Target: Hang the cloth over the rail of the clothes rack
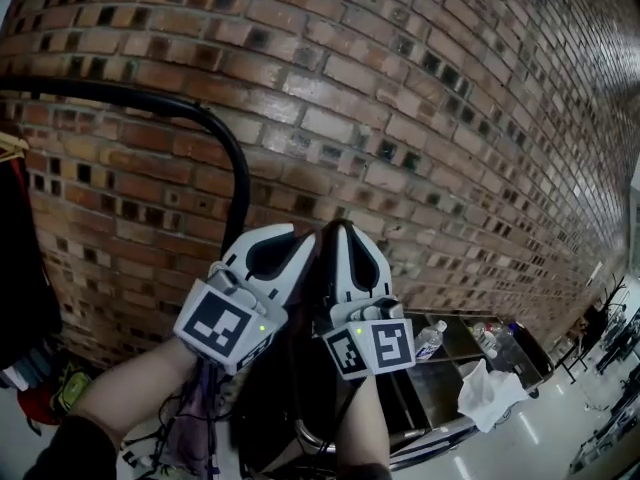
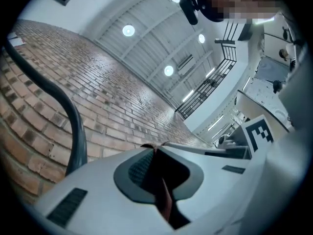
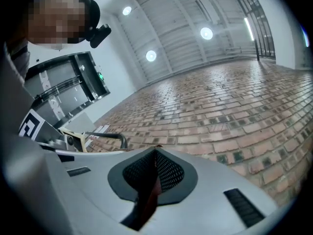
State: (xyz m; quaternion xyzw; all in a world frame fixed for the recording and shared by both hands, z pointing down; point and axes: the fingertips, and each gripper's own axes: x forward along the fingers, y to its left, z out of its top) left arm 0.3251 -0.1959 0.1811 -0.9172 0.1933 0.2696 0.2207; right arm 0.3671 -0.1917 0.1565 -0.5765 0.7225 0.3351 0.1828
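2 claws up, side by side, facing brick wall (image 1: 450, 118). L claw (image 1: 297, 232) squeezed tight on 1 dark cloth (image 2: 165, 202), edge pinched btwn jaws. R claw (image 1: 340, 225) same, clamped on that cloth too. Cloth hangs below both. 1 black rail (image 1: 150, 100) curves up-left of L claw, apart from it.
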